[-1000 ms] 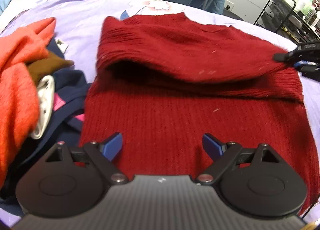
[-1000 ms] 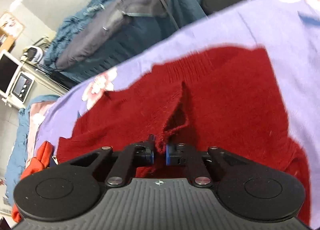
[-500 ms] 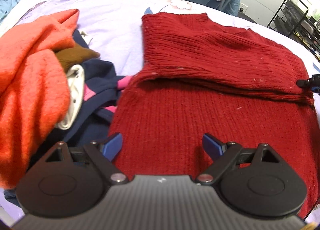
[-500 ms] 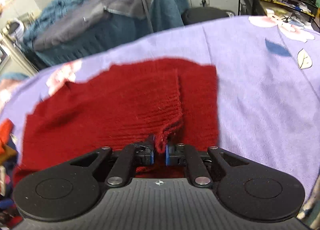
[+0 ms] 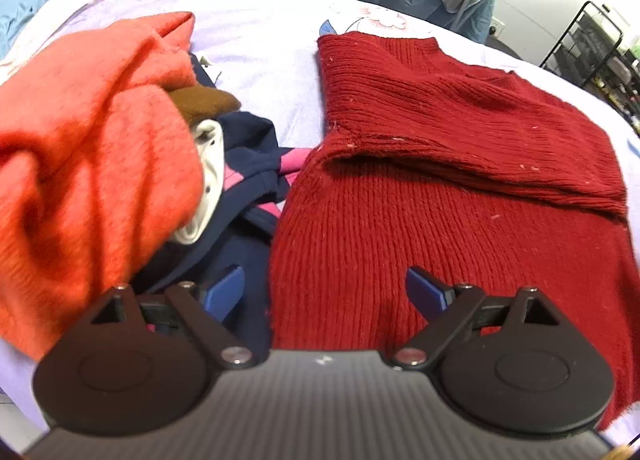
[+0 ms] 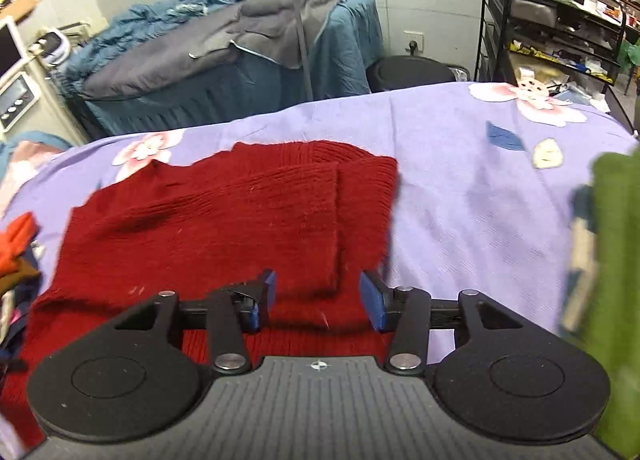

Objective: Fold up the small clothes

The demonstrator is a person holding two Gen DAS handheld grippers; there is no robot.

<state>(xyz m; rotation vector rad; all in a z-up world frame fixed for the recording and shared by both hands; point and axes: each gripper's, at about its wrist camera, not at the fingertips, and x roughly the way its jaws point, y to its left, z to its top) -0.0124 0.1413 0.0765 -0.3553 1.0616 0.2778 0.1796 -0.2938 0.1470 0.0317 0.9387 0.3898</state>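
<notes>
On the lilac floral bedsheet (image 6: 460, 188) lies the red knit sweater (image 5: 440, 200), sleeve folded across; left gripper (image 5: 324, 292) and right gripper (image 6: 318, 300) gape wide, holding nothing

- Near hem of the red sweater (image 5: 460, 228) hidden behind the left claw (image 5: 324, 292) body; right side cut off by the frame edge.
- Orange garment (image 5: 88, 164) blurred, running out of the left edge.
- Navy garment (image 5: 248, 232) mostly buried under the orange one and a white piece (image 5: 208, 188); type impossible to tell.
- In the right wrist view, green thing (image 6: 618, 280) at the right edge, blurred and cropped, unidentifiable.
- Bottles on the black rack (image 6: 560, 20) too small to read.
</notes>
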